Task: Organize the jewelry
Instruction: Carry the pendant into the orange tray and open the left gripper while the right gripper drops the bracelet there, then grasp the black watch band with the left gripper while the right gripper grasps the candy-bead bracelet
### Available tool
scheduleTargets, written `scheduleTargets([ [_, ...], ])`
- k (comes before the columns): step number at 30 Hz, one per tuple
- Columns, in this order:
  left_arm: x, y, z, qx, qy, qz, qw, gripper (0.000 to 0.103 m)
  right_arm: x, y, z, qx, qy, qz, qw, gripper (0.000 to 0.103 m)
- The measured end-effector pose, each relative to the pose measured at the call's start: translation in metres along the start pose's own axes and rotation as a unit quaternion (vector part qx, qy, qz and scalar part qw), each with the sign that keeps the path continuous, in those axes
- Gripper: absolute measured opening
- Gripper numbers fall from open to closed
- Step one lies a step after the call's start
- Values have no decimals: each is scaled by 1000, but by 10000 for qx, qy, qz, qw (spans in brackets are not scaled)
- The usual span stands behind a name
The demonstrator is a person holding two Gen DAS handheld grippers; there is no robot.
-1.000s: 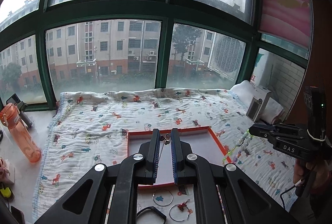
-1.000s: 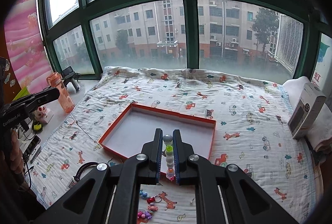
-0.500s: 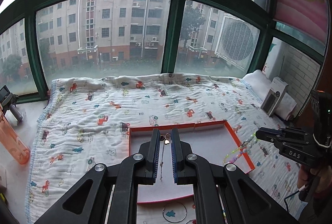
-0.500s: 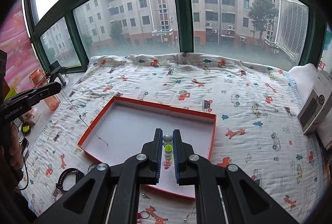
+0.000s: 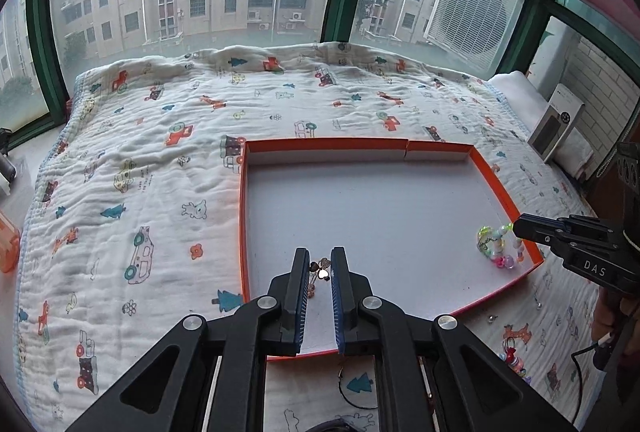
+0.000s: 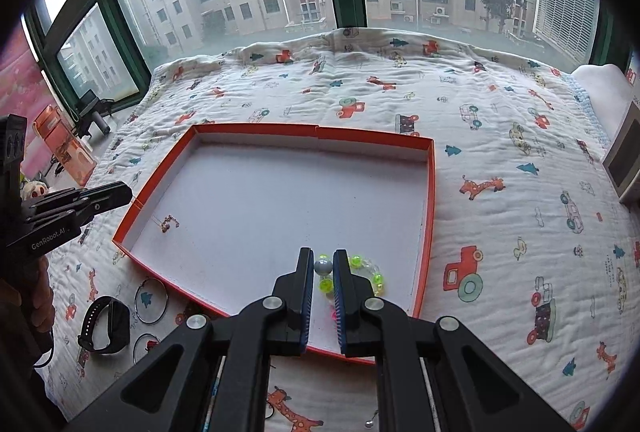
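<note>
An orange-rimmed tray (image 5: pixel 320 144) with a white floor lies on the printed blanket. My left gripper (image 5: pixel 320 264) is shut on a thin chain with heart charms (image 5: pixel 322 270), low over the tray's near left corner. In the right wrist view that chain (image 6: pixel 168 222) trails onto the tray floor below the left gripper (image 6: pixel 120 192). My right gripper (image 6: pixel 323 264) is shut on a bead bracelet (image 6: pixel 376 278) with green and clear beads, and a grey bead sits between its fingers. The bracelet (image 5: pixel 496 248) rests partly on the floor by the tray's right rim (image 6: pixel 430 200).
A black wristband (image 6: pixel 104 324) and wire hoops (image 6: pixel 150 298) lie on the blanket in front of the tray. Small colourful trinkets (image 5: pixel 514 356) lie at the near right. A white box (image 5: pixel 556 130) stands far right, and an orange bottle (image 6: pixel 64 148) on the sill at the left.
Both grippers have come down and tilted toward the tray. The chain and the bead bracelet, hanging in the air before, now reach the tray floor.
</note>
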State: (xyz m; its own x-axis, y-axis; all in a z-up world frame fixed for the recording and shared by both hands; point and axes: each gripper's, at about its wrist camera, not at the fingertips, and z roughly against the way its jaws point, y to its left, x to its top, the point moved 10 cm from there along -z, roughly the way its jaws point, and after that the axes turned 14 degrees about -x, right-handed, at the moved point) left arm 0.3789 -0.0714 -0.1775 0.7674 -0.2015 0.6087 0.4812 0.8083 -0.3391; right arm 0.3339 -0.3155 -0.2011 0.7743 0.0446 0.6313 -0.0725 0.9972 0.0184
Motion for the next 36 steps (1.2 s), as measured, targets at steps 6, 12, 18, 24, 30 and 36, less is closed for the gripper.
scheduleTargets([
  [6, -24, 7, -15, 12, 309, 47, 9995, 19, -10, 4, -9, 66, 127, -15, 9999, 12],
  [12, -32, -3, -1, -18, 270, -131, 9995, 61, -11, 3, -8, 28, 167, 18, 9999, 13],
  [18, -53, -28, 25, -229, 447, -602, 9969, 62, -10, 0, 12, 105, 30, -44, 9999, 37],
  [24, -98, -50, 41, -391, 925, -1194, 9878, 70, -20, 4, 34, 143, -67, 129, 9998, 53],
  [30, -133, -47, 39, -253, 1246, -1521, 9802, 72, -39, 9, 48, 278, 7, 247, 9993, 55],
  [36, -139, -42, 31, -400, 1348, -1578, 9774, 72, -65, 10, 52, 387, 177, 292, 9987, 55],
])
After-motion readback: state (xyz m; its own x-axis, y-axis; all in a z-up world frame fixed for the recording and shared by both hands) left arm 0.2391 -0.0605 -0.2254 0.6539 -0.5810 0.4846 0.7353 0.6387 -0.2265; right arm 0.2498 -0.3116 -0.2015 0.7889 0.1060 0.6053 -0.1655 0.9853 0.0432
